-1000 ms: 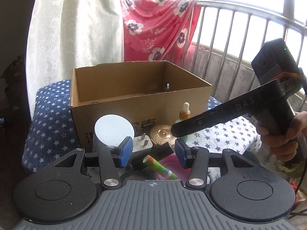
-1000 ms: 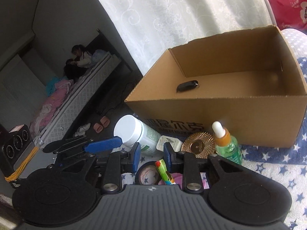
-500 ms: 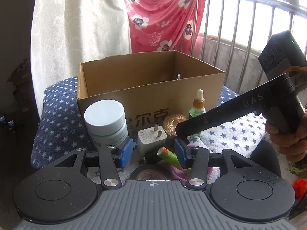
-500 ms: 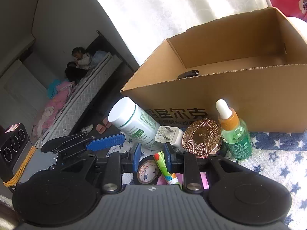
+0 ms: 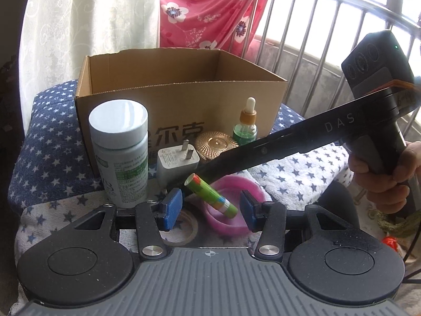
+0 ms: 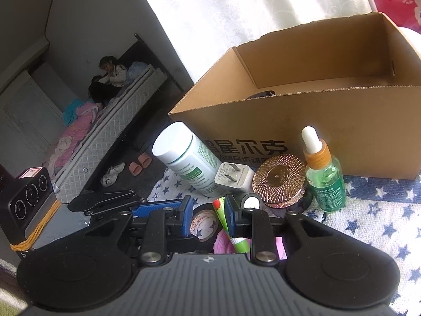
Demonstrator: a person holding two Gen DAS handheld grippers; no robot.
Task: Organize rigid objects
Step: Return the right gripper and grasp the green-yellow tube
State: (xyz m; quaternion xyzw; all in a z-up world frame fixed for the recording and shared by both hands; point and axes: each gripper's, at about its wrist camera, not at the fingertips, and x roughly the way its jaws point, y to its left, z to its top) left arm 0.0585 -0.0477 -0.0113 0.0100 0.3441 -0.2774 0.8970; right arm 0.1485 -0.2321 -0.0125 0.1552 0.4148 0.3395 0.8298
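An open cardboard box [image 5: 181, 105] stands on a star-print cloth. In front of it are a white pill bottle [image 5: 119, 152], a white plug adapter [image 5: 177, 164], a gold ribbed lid [image 5: 217, 144], a green dropper bottle [image 5: 246, 129], a pink bowl [image 5: 231, 205], a tape roll [image 6: 205, 223] and a green striped tube [image 5: 210, 194]. My left gripper [image 5: 209, 209] is open, with the tube between its jaws, untouched. My right gripper [image 6: 206, 217] is open over the tape roll and tube [image 6: 223, 218]. A dark object [image 6: 260, 94] lies in the box [image 6: 302, 121].
A metal railing [image 5: 329, 39] and a red floral cloth [image 5: 208, 13] are behind the box. A white curtain [image 5: 86, 21] hangs at the left. The right gripper's body [image 5: 302, 144] crosses the left wrist view. Past the cloth's left edge is a drop to the floor [image 6: 147, 137].
Both grippers have come lower and closer to the small items in front of the box. The left gripper's jaws have spread wider around the tube. The right jaws stand a little wider too.
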